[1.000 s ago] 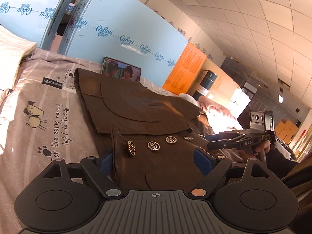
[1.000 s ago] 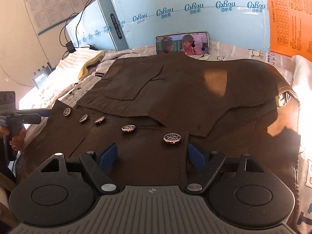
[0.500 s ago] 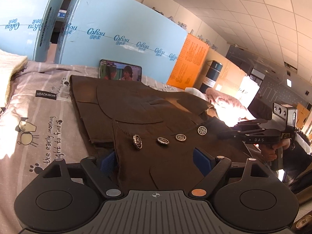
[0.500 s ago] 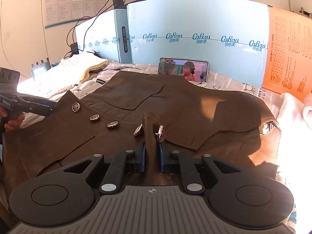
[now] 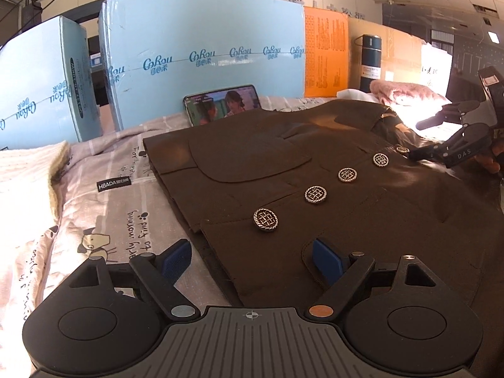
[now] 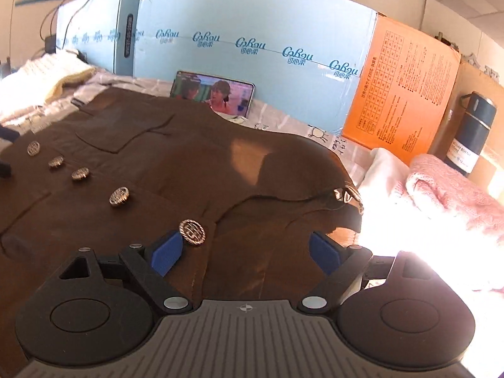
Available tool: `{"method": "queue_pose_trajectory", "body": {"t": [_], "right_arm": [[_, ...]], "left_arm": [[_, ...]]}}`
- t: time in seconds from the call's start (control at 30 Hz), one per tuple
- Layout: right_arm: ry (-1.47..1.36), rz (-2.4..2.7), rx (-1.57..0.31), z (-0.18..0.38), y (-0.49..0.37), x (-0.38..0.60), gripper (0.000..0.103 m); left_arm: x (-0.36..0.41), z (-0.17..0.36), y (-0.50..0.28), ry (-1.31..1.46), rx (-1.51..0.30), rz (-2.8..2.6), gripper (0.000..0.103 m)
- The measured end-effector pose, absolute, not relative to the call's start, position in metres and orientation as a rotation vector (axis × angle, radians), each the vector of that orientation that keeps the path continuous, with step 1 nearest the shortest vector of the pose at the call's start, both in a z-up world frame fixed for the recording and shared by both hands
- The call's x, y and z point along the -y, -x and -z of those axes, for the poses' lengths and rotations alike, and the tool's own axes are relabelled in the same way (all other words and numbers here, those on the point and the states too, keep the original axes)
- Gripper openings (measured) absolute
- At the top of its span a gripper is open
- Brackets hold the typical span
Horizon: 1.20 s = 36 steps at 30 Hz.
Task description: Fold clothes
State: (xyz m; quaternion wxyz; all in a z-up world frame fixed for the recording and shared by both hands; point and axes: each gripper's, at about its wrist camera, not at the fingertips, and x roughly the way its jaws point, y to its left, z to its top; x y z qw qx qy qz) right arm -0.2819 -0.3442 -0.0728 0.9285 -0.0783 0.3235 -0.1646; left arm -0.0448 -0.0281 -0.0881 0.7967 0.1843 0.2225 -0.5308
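A dark brown garment (image 5: 315, 163) with a row of round metal buttons (image 5: 265, 219) lies spread flat on a printed grey bedsheet (image 5: 119, 195). My left gripper (image 5: 252, 260) is open at the garment's near left corner, its left pad over the sheet and its right pad over the cloth. At the right of the left wrist view, my right gripper (image 5: 441, 137) is held in a hand, fingers apart over the button edge. In the right wrist view the right gripper (image 6: 245, 253) is open above the garment (image 6: 220, 163), one button (image 6: 192, 232) beside its left pad.
A phone (image 5: 222, 104) leans against light blue boards (image 5: 201, 56) at the back. An orange box (image 6: 406, 94), a dark bottle (image 6: 472, 132) and a pink towel (image 6: 450, 189) sit at the right. A cream knit (image 5: 25, 182) lies at the left.
My right gripper, shut on a fold of the brown cloth half a second ago, has opened and let it go. The button flap now lies flat. The left gripper stayed open.
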Motion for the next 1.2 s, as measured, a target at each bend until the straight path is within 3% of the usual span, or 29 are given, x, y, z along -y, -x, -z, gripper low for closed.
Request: {"method": "queue_pose_trajectory", "body": {"t": [0.3, 0.47, 0.53, 1.2], "right_arm": [[0.164, 0.343, -0.565, 0.066, 0.302, 0.333, 0.089], [0.162, 0.272, -0.497, 0.055, 0.325, 0.314, 0.099], [0.174, 0.237, -0.507, 0.053, 0.337, 0.307, 0.103], [0.382, 0.145, -0.754, 0.067, 0.394, 0.264, 0.103]], "left_arm": [[0.026, 0.083, 0.061, -0.400, -0.407, 1.253, 0.098], [0.023, 0.081, 0.079, -0.450, -0.350, 1.307, 0.099], [0.019, 0.078, 0.083, -0.442, -0.334, 1.329, 0.099], [0.013, 0.072, 0.098, -0.460, -0.302, 1.387, 0.100]]}}
